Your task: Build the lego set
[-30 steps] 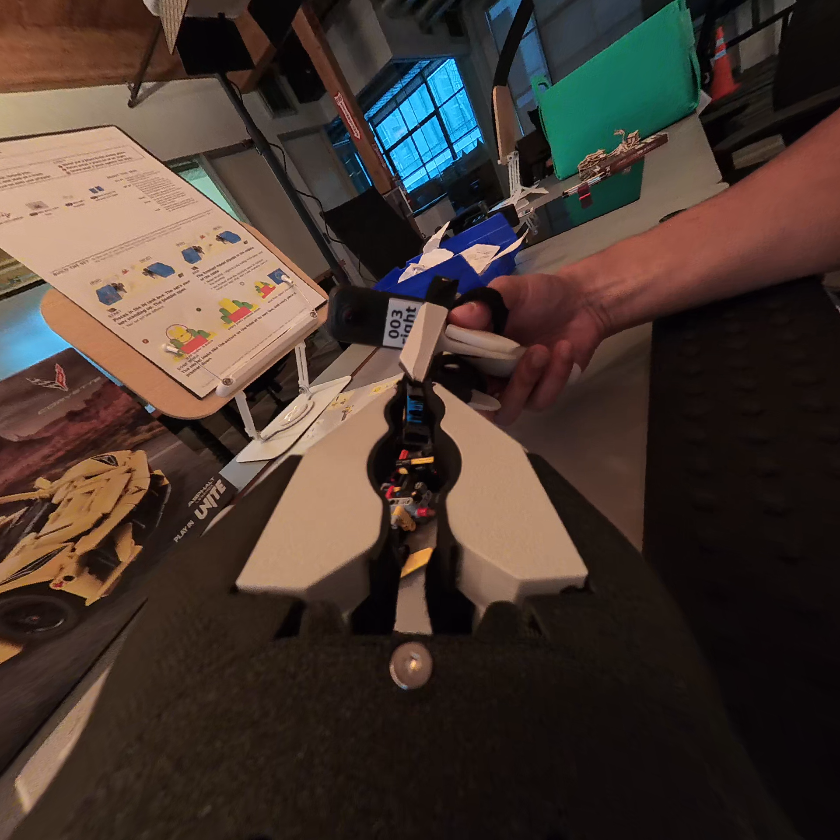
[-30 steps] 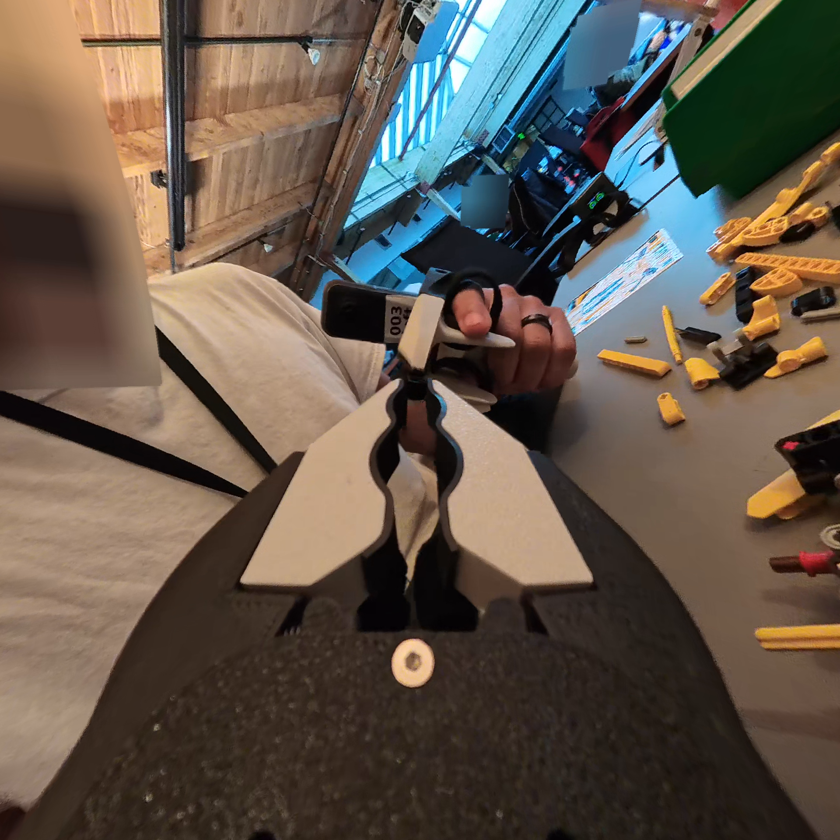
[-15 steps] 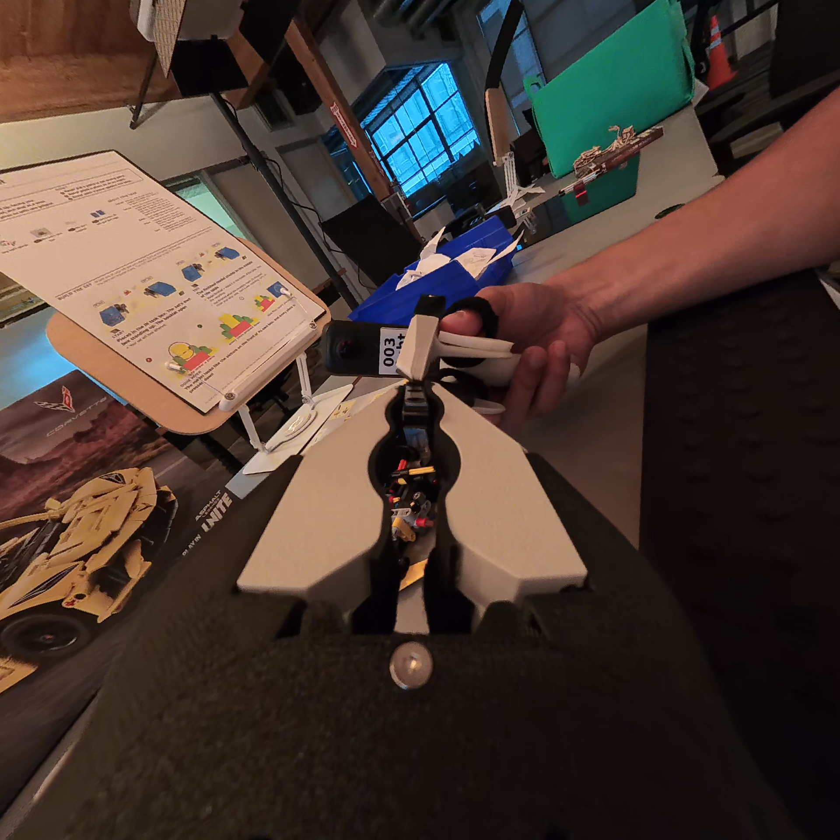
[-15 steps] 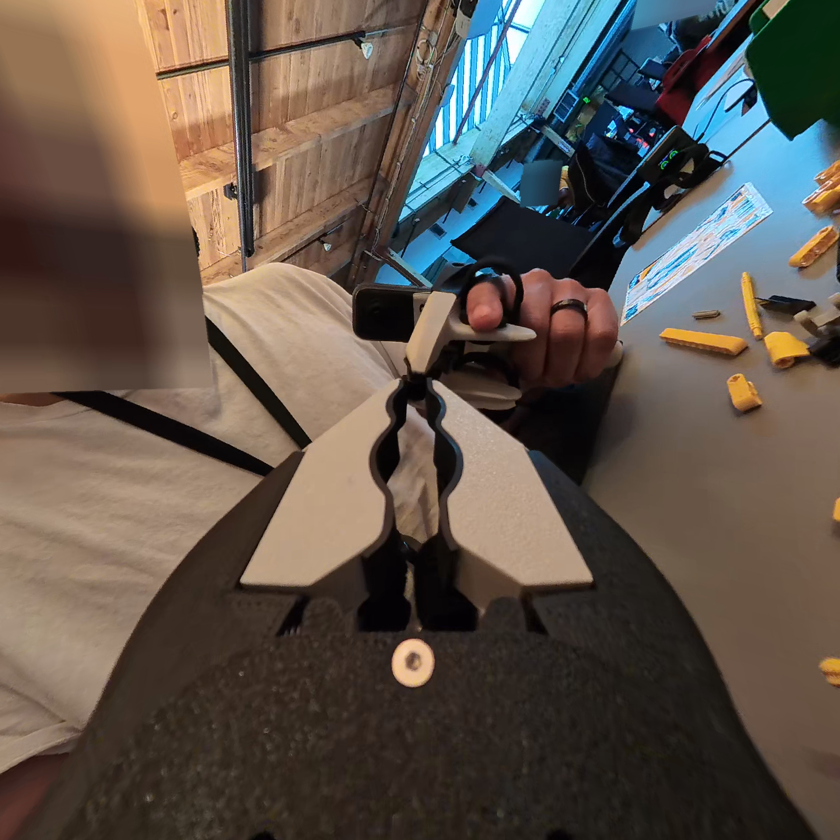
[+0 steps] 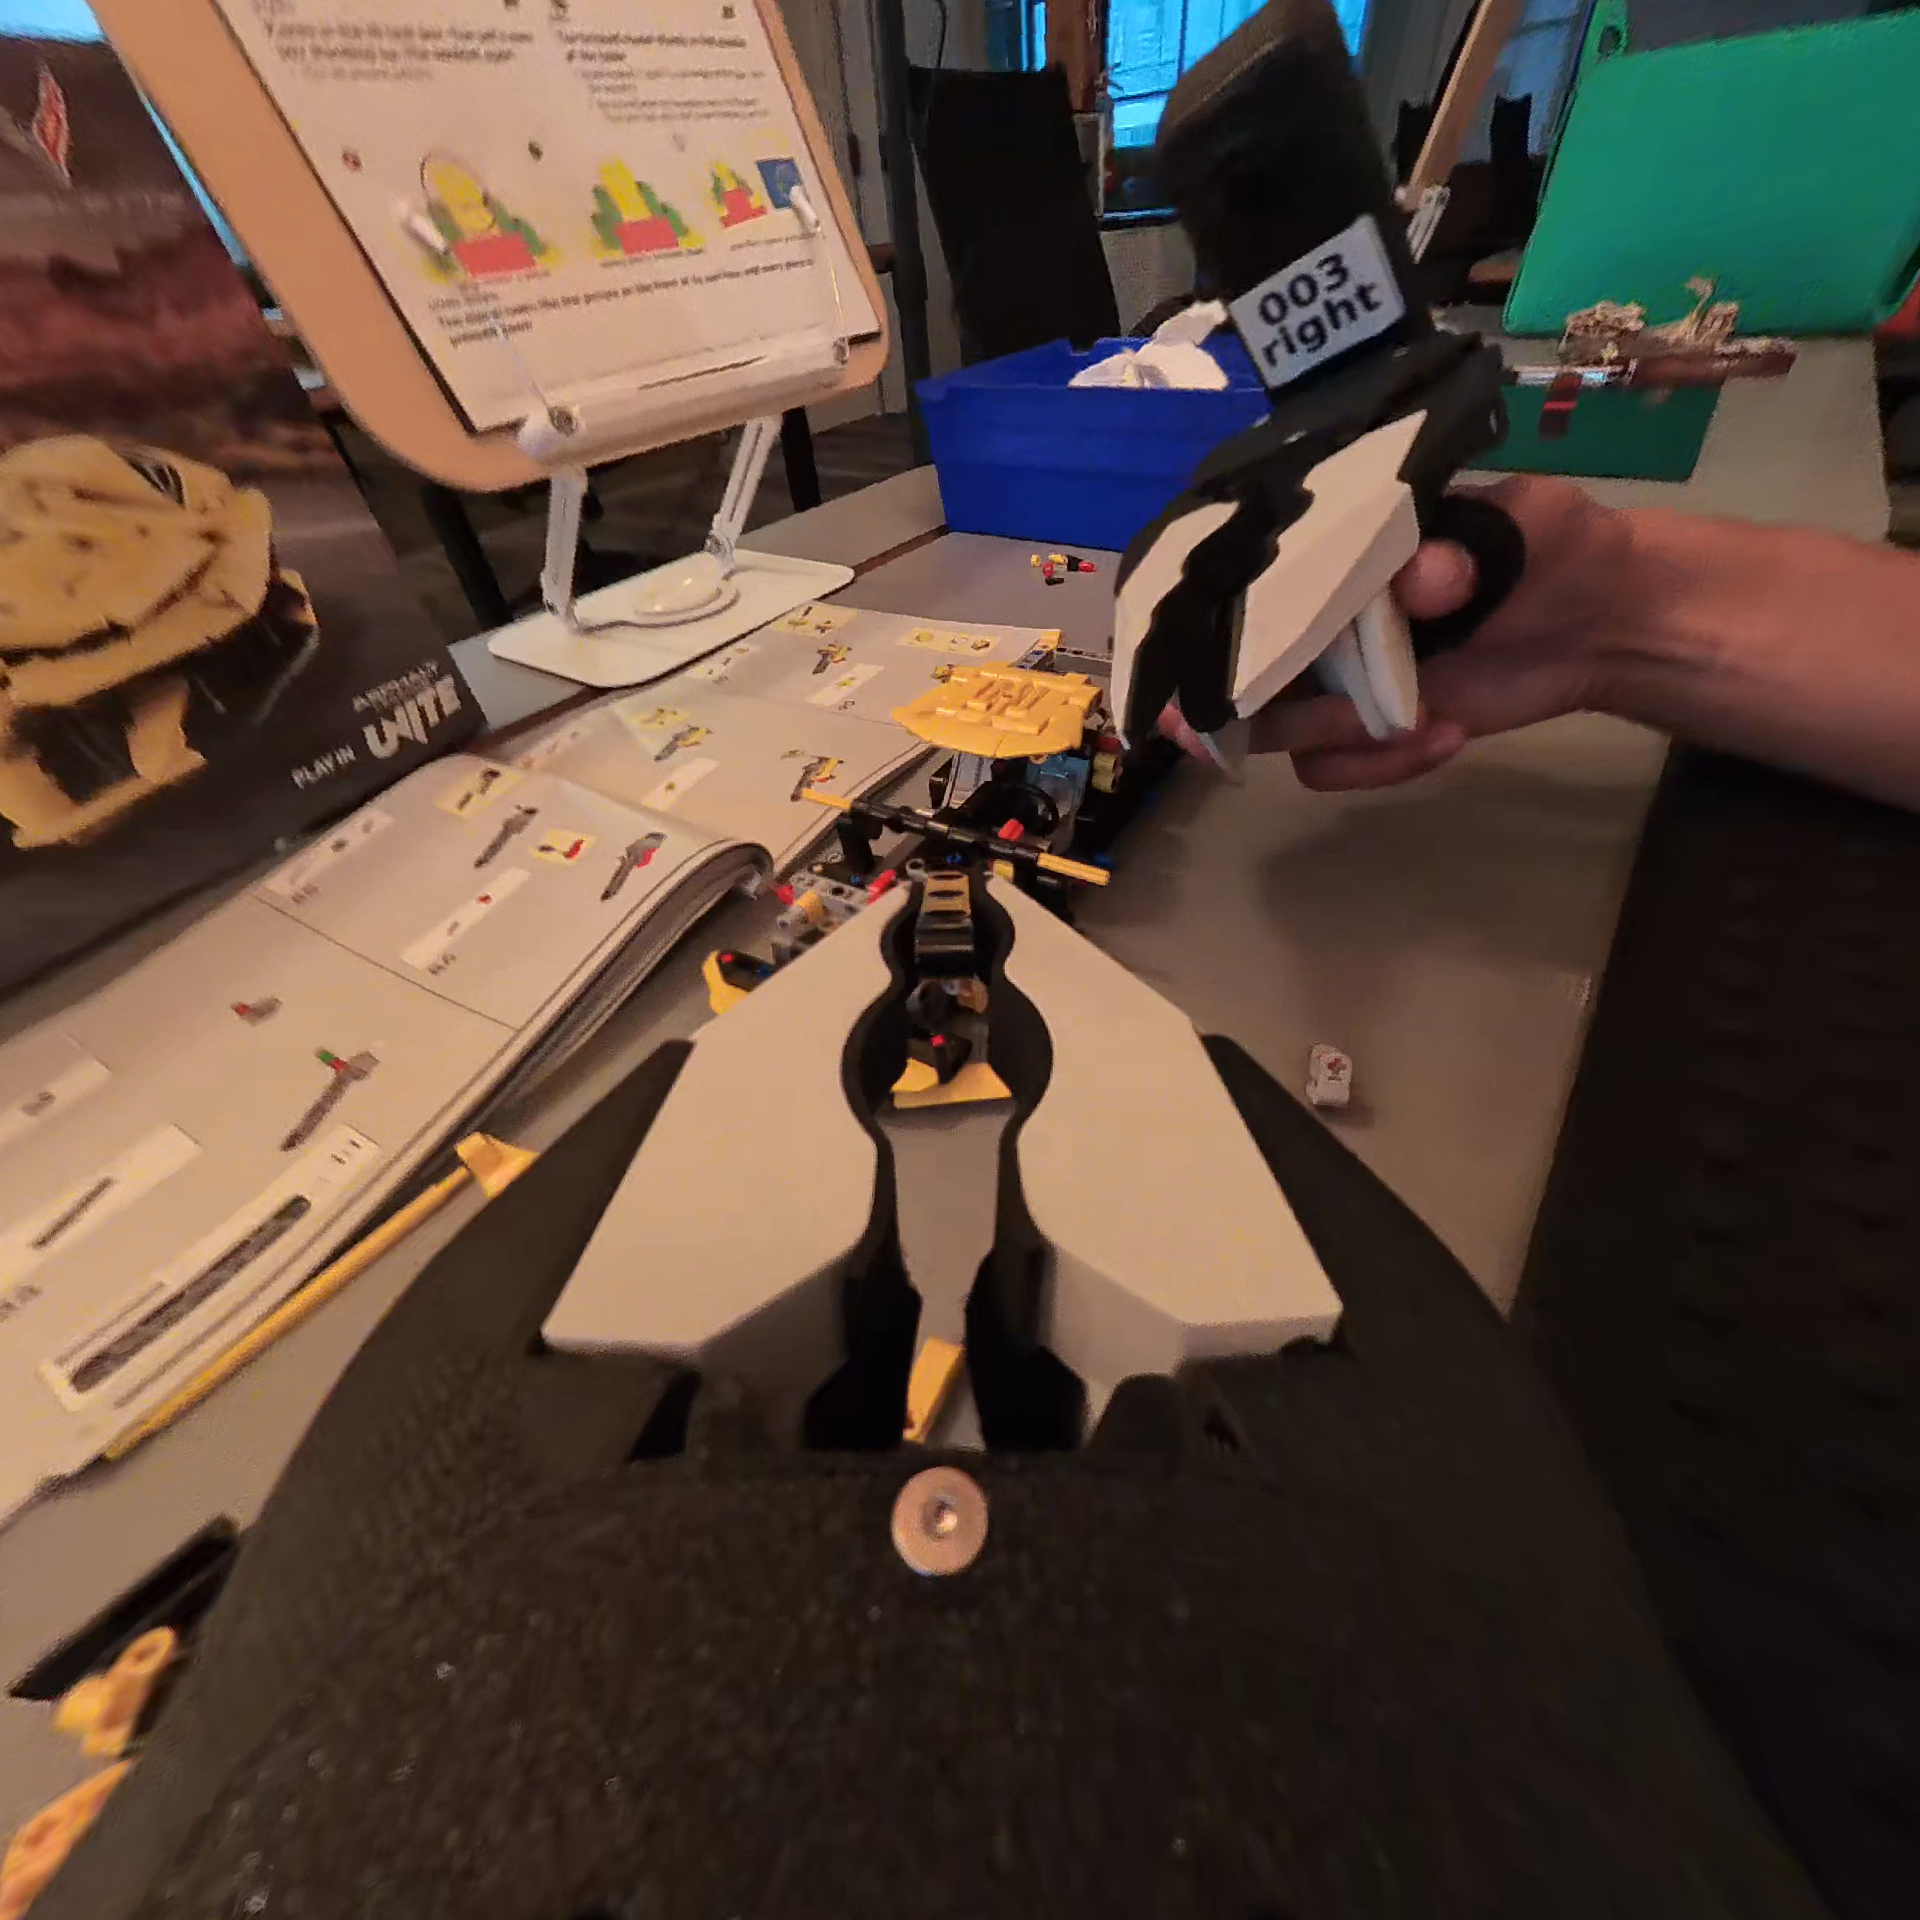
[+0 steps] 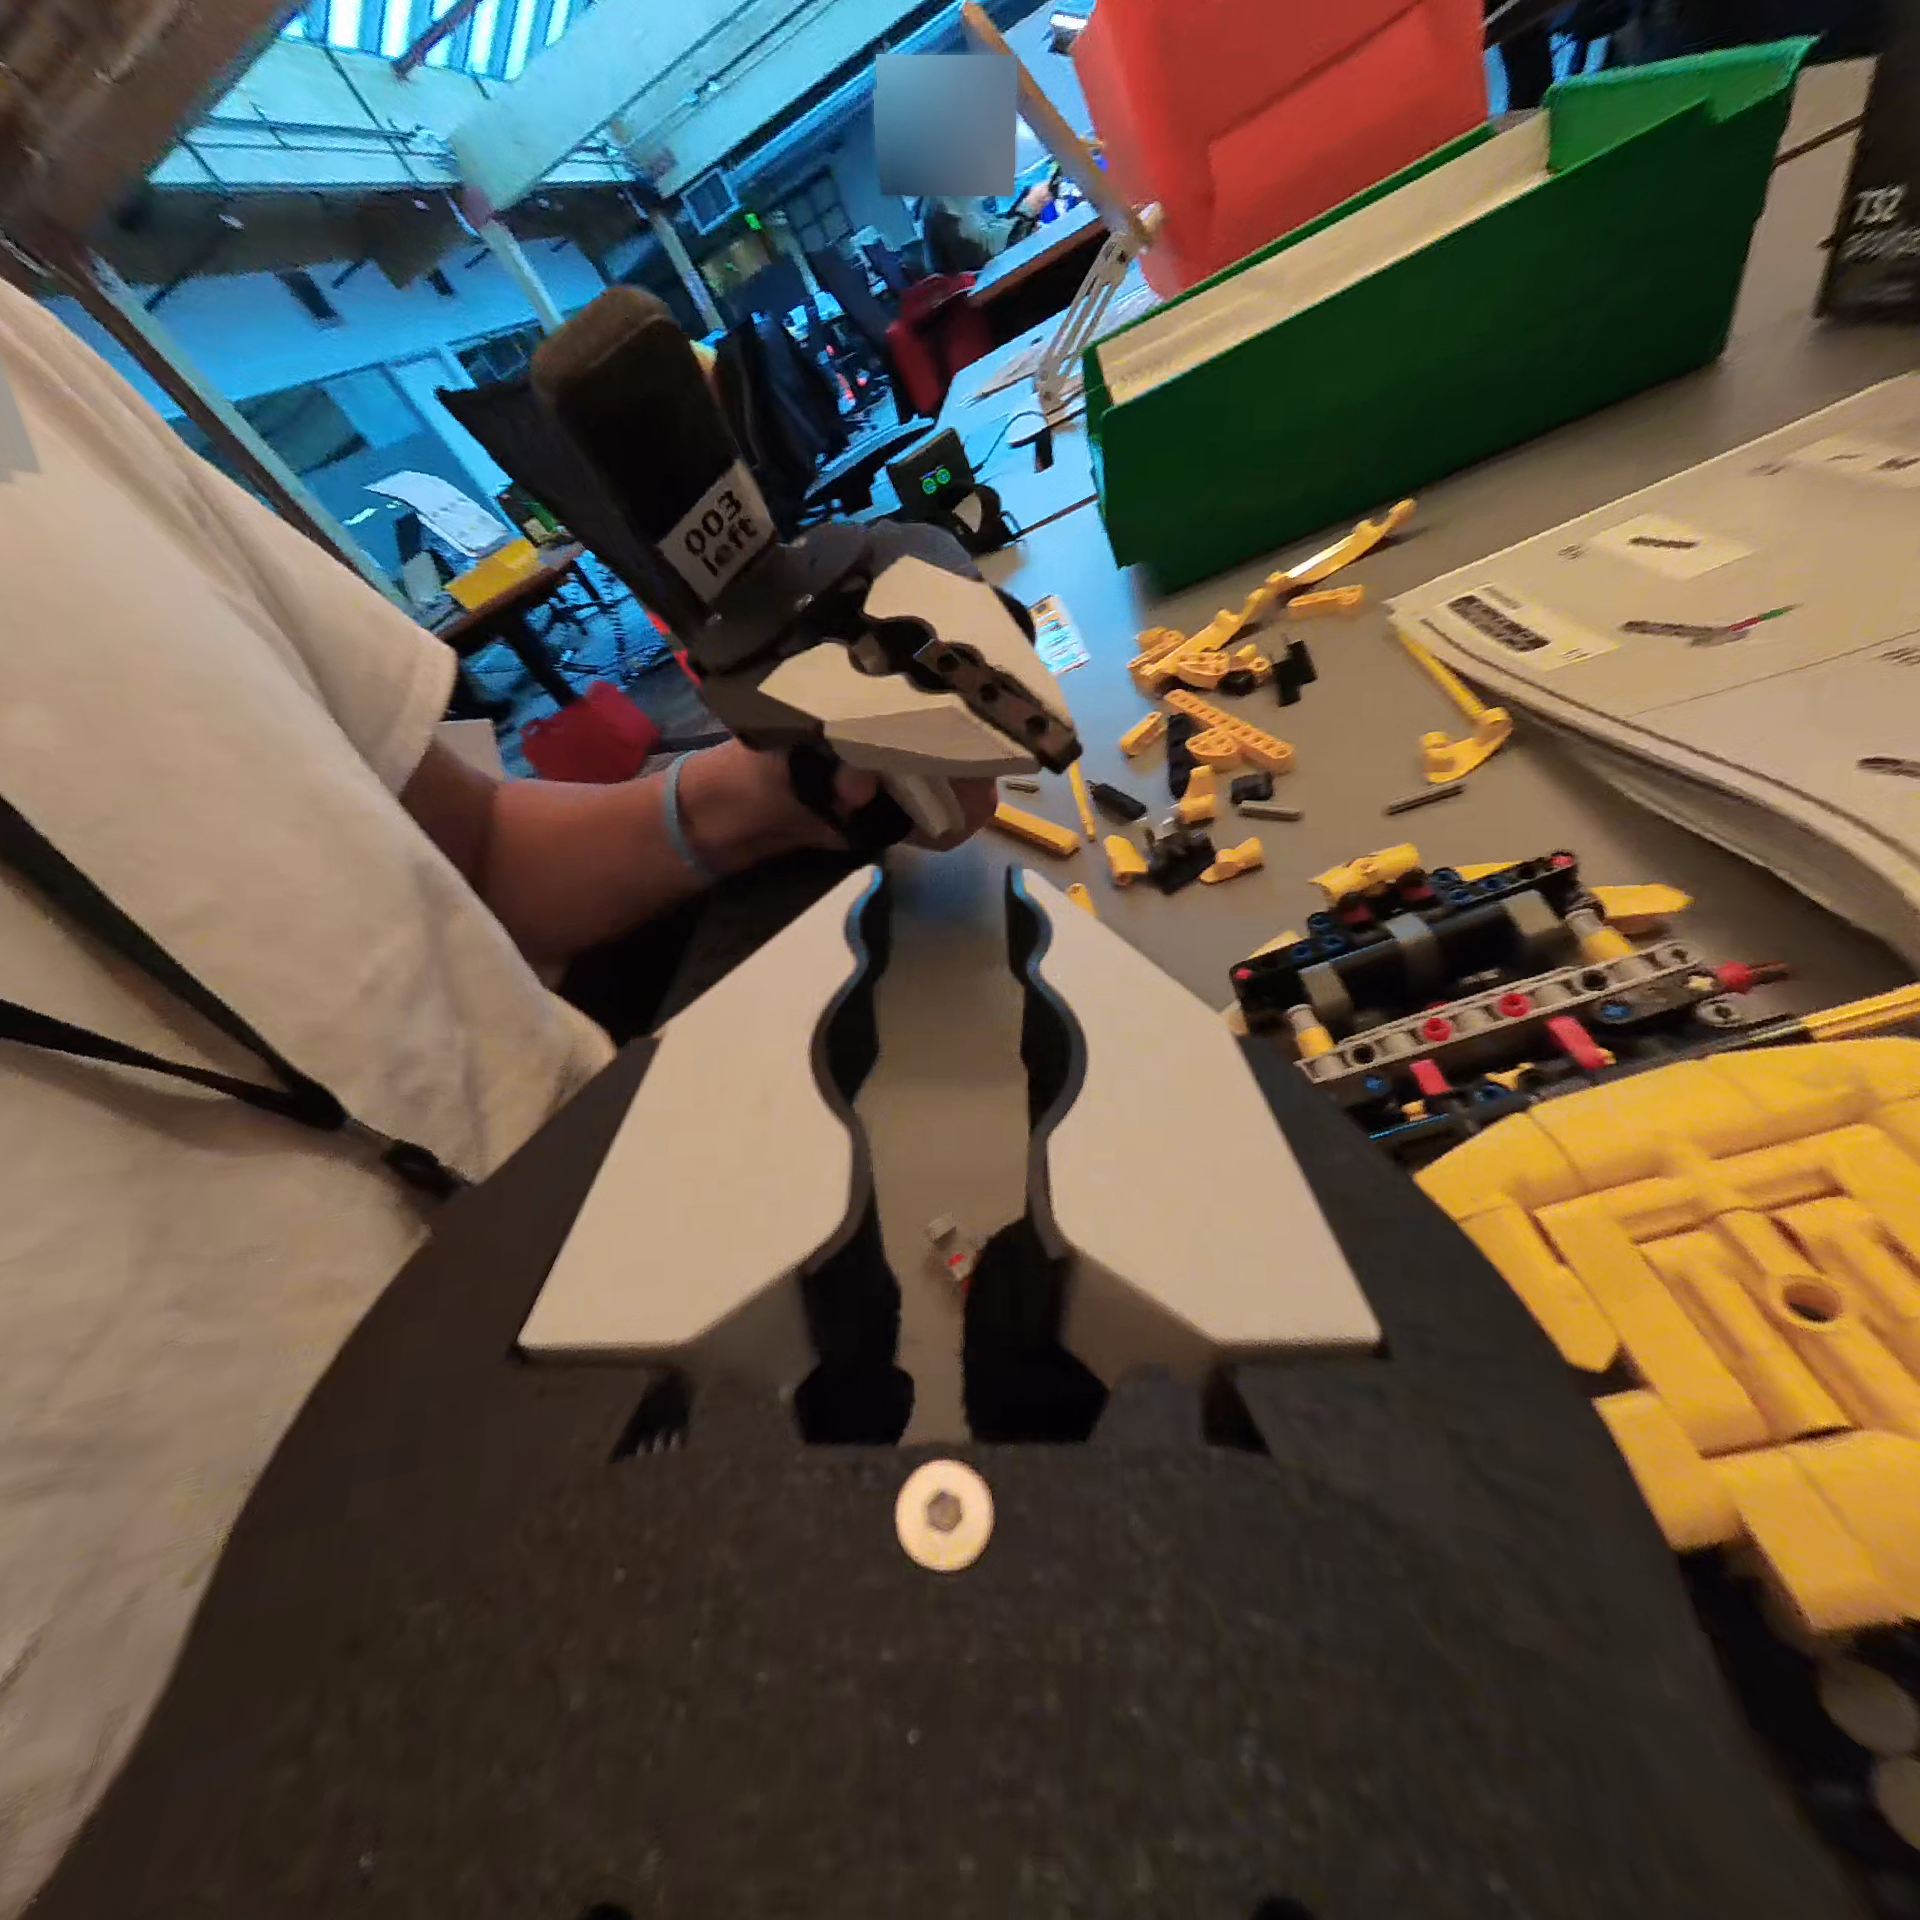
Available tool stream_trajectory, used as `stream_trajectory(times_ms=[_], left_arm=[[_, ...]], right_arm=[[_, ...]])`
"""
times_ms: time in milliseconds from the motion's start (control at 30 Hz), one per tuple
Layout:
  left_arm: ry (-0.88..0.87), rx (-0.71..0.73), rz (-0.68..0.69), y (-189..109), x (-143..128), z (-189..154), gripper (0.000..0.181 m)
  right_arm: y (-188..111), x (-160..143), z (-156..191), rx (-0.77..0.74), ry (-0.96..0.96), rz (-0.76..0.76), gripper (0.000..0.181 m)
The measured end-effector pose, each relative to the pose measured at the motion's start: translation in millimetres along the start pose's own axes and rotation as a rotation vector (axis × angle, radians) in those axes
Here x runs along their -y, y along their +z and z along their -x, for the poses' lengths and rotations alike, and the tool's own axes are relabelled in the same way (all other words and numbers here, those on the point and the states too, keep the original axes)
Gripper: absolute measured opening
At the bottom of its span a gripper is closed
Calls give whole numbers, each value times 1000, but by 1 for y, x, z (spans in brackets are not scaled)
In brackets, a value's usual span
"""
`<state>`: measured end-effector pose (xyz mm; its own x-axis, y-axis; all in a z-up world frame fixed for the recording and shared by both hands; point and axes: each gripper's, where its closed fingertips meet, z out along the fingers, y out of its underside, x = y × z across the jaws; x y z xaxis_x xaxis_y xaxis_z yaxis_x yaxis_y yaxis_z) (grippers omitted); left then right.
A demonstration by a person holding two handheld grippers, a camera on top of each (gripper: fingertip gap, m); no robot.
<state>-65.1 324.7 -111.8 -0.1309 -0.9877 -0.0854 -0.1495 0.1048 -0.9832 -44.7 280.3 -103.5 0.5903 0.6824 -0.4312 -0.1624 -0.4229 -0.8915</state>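
My left gripper (image 5: 943, 902) is shut on a black beam with holes (image 6: 987, 686). The right wrist view shows it (image 6: 1049, 727) held in the air above the table, left of the loose parts. My right gripper (image 6: 943, 883) is open and empty; it also shows in the left wrist view (image 5: 1179, 727), at the far right end of the car. The partly built yellow and black car (image 5: 987, 769) stands on the grey table straight ahead of my left gripper. Its frame (image 6: 1455, 997) and yellow body panel (image 6: 1714, 1299) lie just right of my right gripper.
Loose yellow and black parts (image 6: 1205, 727) lie scattered beyond the car. An open instruction booklet (image 5: 468, 935) lies to the left of it. A small white piece (image 5: 1330, 1075) lies on the table. A blue bin (image 5: 1070, 436), a green bin (image 6: 1403, 353) and a sheet stand (image 5: 582, 208) are behind. The tips of one gripper are about 6 cm away from the tips of the other.
The grippers were raised tip to tip; now they have parted and swung down toward the table. The right gripper has opened. The left keeps hold of the black beam.
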Motion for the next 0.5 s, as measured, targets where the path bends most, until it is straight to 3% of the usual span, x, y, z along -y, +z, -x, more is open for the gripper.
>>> stream_trajectory(times_ms=[167,500], left_arm=[[-103,-15,-9,-2,-3,7,7],[-88,-42,9,0,-7,2,7]], right_arm=[[1,-5,-11,-26,46,4,18],[9,-16,-16,-52,40,56,16]])
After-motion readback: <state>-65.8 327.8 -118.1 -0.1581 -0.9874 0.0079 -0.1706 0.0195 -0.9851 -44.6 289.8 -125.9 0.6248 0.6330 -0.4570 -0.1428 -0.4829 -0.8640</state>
